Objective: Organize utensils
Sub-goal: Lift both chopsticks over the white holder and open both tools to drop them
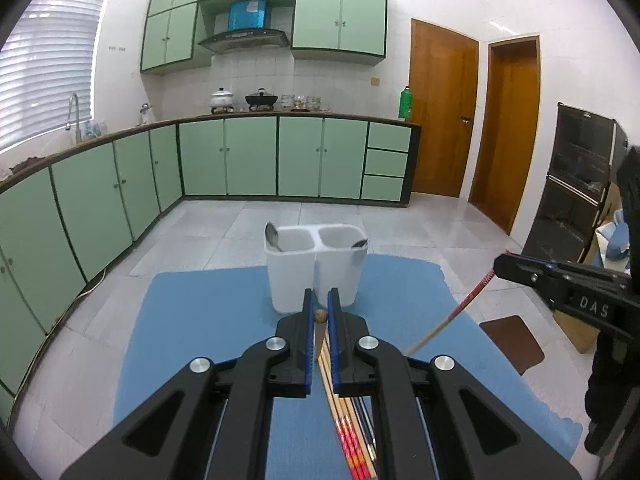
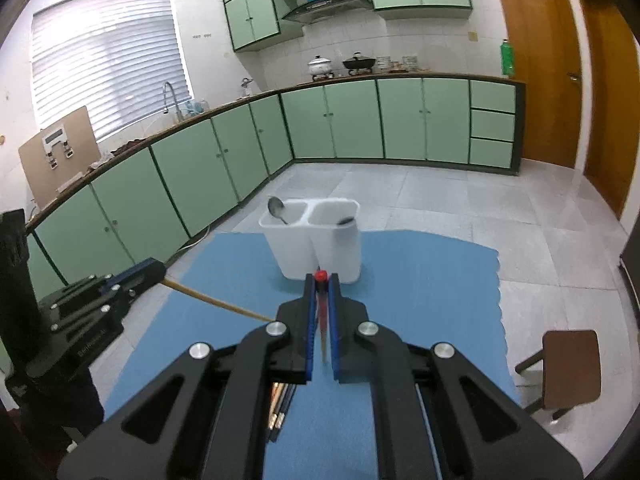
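Note:
A white two-compartment utensil holder (image 1: 316, 272) stands at the far side of a blue mat (image 1: 208, 320); it also shows in the right wrist view (image 2: 316, 240). A spoon (image 1: 273, 236) leans in its left compartment and a dark utensil tip (image 1: 359, 243) pokes from the right one. My left gripper (image 1: 320, 312) is shut on a wooden chopstick (image 1: 321, 318), above more chopsticks (image 1: 352, 440) lying on the mat. My right gripper (image 2: 320, 280) is shut on a red-ended chopstick (image 2: 321, 276), seen from the left view as a long stick (image 1: 452, 312).
Green kitchen cabinets (image 1: 224, 156) run along the back and left walls. Wooden doors (image 1: 440, 112) are at the right, a dark shelf unit (image 1: 576, 184) beside them. A brown stool (image 2: 568, 368) stands right of the mat. Loose chopsticks (image 2: 280, 404) lie under my right gripper.

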Tool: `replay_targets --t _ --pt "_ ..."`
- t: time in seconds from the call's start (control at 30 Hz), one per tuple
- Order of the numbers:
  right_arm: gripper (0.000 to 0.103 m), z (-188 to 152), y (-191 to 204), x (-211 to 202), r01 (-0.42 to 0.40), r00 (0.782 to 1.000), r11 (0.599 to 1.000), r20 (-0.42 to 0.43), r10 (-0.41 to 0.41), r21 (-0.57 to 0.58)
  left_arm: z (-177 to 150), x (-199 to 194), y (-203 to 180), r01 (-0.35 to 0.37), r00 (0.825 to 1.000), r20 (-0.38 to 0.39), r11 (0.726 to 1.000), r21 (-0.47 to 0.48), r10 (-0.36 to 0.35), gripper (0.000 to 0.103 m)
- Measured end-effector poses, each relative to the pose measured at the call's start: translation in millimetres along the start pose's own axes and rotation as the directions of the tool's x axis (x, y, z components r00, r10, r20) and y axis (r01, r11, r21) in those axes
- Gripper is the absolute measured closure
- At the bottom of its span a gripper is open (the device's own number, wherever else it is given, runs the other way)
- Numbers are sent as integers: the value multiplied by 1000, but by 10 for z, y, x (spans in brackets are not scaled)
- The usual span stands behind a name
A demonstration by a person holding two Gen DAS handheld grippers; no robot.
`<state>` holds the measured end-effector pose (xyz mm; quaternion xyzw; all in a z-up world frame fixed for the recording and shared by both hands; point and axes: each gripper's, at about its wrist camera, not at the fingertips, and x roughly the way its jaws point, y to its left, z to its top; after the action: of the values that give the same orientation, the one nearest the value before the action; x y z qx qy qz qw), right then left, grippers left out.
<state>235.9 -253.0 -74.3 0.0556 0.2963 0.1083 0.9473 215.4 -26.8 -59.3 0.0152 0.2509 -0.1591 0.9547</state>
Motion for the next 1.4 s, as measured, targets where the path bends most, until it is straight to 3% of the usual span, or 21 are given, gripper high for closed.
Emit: replay_targets --t 0.17,0.4,0.7,0.83,0.97,1.23,1.4 --pt "98 331 -16 64 -17 1000 1000 13 17 -26 195 84 21 16 1000 13 1000 -3 -16 96" --pt "98 923 -17 -41 -73 994 997 78 76 -36 652 -9 42 33 994 99 999 18 -35 96" --pt "98 1701 -13 78 -35 984 997 174 47 -71 1494 76 3 24 963 266 999 43 -35 97" --pt "98 1922 -87 333 -7 982 998 189 19 -63 1801 333 5 15 949 314 999 36 -25 97" --pt "98 1983 -222 690 4 983 999 182 3 -36 1861 689 35 -15 948 317 999 37 3 97" --pt "98 1702 -300 1347 27 994 999 109 -23 -36 1582 1386 129 -19 974 228 1000 22 13 96" --pt "94 1507 -305 1508 13 998 999 55 -11 -30 1421 1561 214 -8 988 156 1000 16 5 94"
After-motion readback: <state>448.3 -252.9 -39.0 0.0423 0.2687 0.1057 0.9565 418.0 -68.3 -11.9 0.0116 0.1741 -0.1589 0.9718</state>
